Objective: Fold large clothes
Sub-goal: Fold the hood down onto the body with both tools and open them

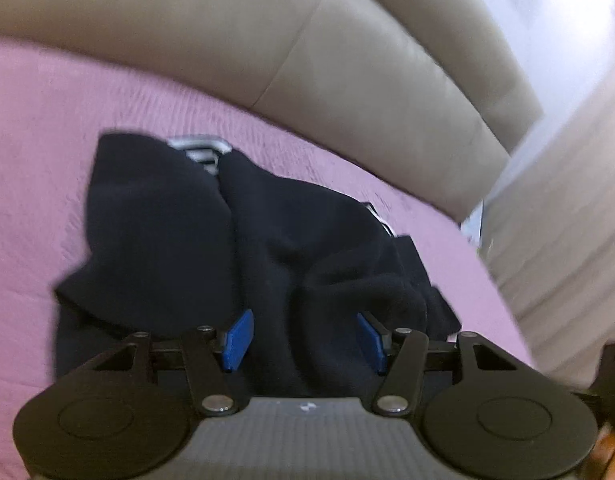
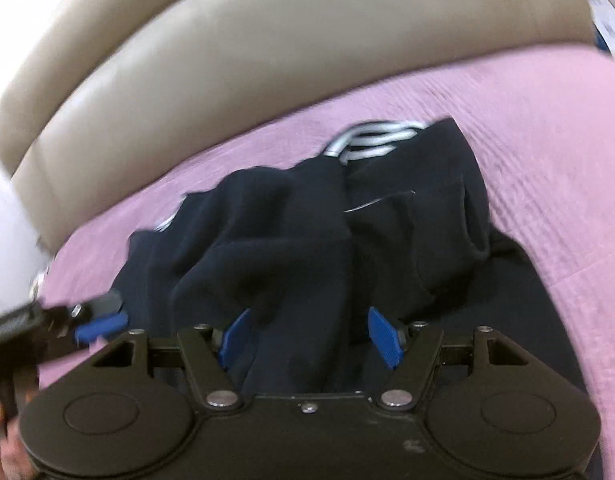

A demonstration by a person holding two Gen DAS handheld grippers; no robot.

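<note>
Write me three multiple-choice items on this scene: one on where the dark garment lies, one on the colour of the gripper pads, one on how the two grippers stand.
1. Where does the dark garment lie?
A. On the pink bedspread, below the beige headboard
B. On a wooden floor
C. Inside a basket

2. What colour are the finger pads of the grippers?
A. Red
B. Blue
C. White

3. How do the left gripper and the right gripper stand?
A. Both shut flat on the cloth
B. One open, one shut
C. Both open, with cloth between the fingers

Key: 1 A, since both wrist views show pink fabric all round the garment and padded beige panels behind it. 2 B, the pads show bright blue in both views. 3 C, each view shows a wide gap between its pads, with dark cloth bunched in that gap.
</note>
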